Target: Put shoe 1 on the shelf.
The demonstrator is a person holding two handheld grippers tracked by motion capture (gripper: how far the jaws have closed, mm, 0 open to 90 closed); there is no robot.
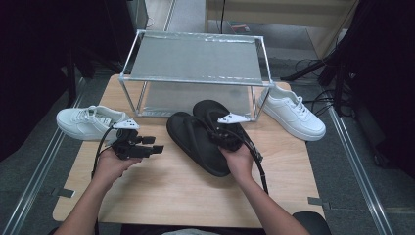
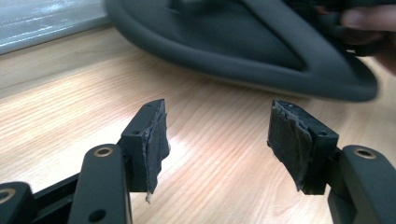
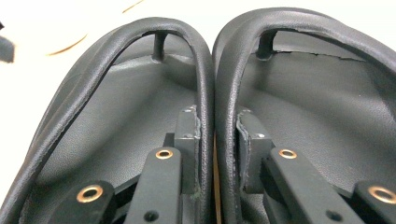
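Note:
A pair of black flip-flops [image 1: 198,134] lies side by side on the wooden table [image 1: 161,191], in front of a metal-framed rack. My right gripper [image 1: 226,134] is shut on the two inner straps [image 3: 215,84], pinching them together between its pads, one jaw inside each sandal. My left gripper [image 1: 157,148] stands open just left of the sandals, low over the table, with nothing between its fingers [image 2: 152,140]. The nearer flip-flop [image 2: 243,42] lies beyond those jaws.
A metal-framed rack [image 1: 195,58] with a grey top stands at the back of the table. One white sneaker [image 1: 88,122] lies at the left edge. A second white sneaker [image 1: 292,111] lies at the right, next to the rack's leg.

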